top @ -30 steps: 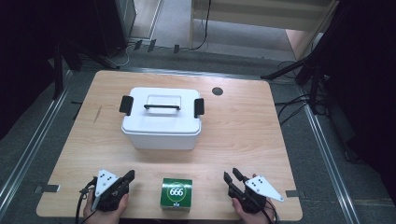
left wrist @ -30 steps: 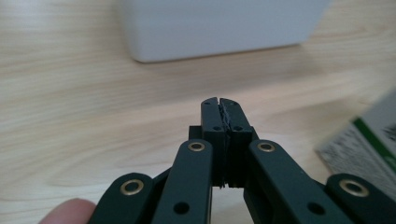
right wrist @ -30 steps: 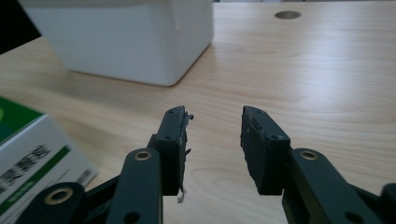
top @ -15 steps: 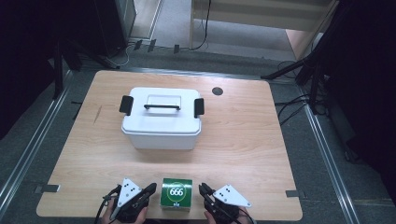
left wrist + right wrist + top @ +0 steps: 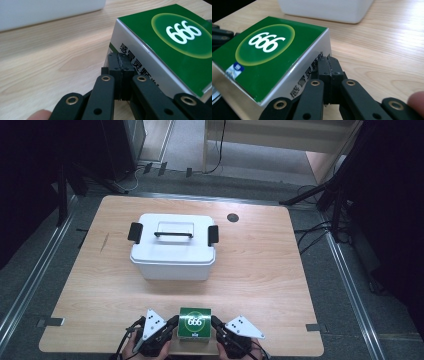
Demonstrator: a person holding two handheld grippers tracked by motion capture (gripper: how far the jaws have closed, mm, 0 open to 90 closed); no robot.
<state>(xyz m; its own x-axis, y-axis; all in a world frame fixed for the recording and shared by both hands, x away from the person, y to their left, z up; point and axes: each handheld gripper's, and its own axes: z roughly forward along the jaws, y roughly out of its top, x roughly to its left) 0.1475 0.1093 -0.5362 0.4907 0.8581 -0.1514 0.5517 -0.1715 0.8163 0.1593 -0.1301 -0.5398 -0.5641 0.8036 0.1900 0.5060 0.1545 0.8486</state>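
Note:
A green box (image 5: 195, 323) marked 666 lies flat near the table's front edge. My left gripper (image 5: 173, 322) is at its left side and my right gripper (image 5: 214, 322) at its right side. In the left gripper view the jaws are shut, and the gripper (image 5: 121, 59) has its tips against the white side of the box (image 5: 160, 50), with nothing between them. In the right gripper view the gripper (image 5: 329, 63) has just been closing and is now shut and empty. Its tips rest at the printed side of the box (image 5: 267, 52).
A white lidded storage bin (image 5: 173, 247) with a black handle and black side latches stands at the table's middle, behind the green box. The wooden table (image 5: 280, 270) has a round black grommet (image 5: 232, 217) near its back edge. Cables and stands lie on the floor around it.
Both grippers have moved inward along the front edge from well apart, until they flank the green box. The box and the white bin have not moved.

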